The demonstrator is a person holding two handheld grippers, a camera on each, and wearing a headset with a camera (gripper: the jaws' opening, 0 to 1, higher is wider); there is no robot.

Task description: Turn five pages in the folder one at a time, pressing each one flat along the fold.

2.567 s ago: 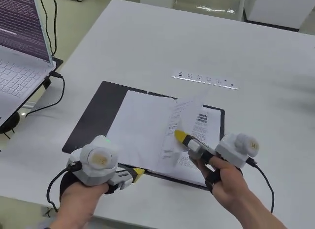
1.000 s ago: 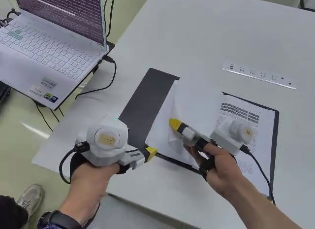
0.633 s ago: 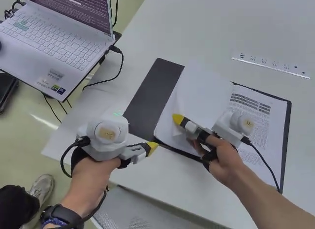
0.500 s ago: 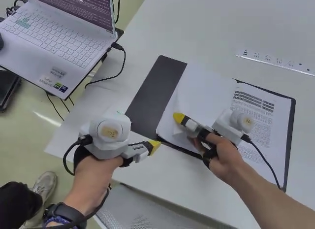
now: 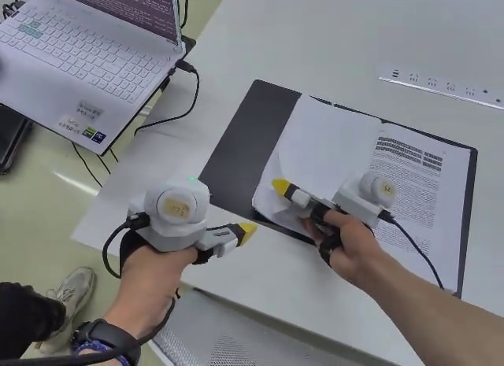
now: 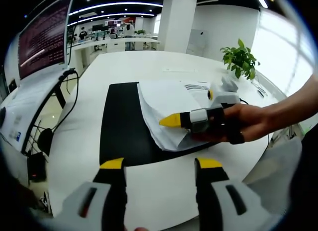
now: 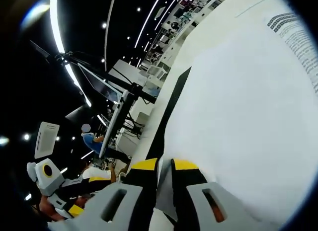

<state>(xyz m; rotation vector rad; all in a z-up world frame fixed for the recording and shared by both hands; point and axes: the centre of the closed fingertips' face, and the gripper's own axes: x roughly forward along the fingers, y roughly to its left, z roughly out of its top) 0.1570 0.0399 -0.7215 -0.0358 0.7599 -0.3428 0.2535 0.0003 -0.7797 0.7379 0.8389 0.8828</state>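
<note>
Head view: the right gripper point(image 5: 279, 186), held in the person's right hand point(image 5: 346, 242), pinches the near corner of a white page point(image 5: 331, 146). That page bows up from the fold and arches over toward the left gripper's side. The open folder point(image 5: 236, 157) lies flat on the white table point(image 5: 331, 35). Its bare black inner cover stretches out just ahead of the left gripper point(image 5: 244, 229), and a printed sheet point(image 5: 421, 193) lies flat on the side behind the right gripper's body. The left gripper, in the left hand point(image 5: 150, 275), hovers over the table's near edge, close to the folder's near left corner but apart from it. It points across toward the right gripper's yellow tip.

From the left gripper view, the left gripper point(image 6: 160, 164) has its jaws spread wide with nothing between them, above bare table just short of the folder point(image 6: 121, 121). Ahead of it the right gripper point(image 6: 171, 120) reaches in from the right, its tip over the lifted page point(image 6: 164, 104).

In the right gripper view, the right gripper point(image 7: 164, 166) has its jaws drawn nearly together, with a pale edge of the page point(image 7: 238, 116) caught in the narrow slot between them. The blank sheet spreads away ahead. The left gripper point(image 7: 74, 210) shows low at the left.

A laptop point(image 5: 87, 59) stands open well off beyond the left gripper, with a cable point(image 5: 169, 106) trailing from it. A socket strip point(image 5: 449, 86) lies on the table far beyond the right gripper.
</note>
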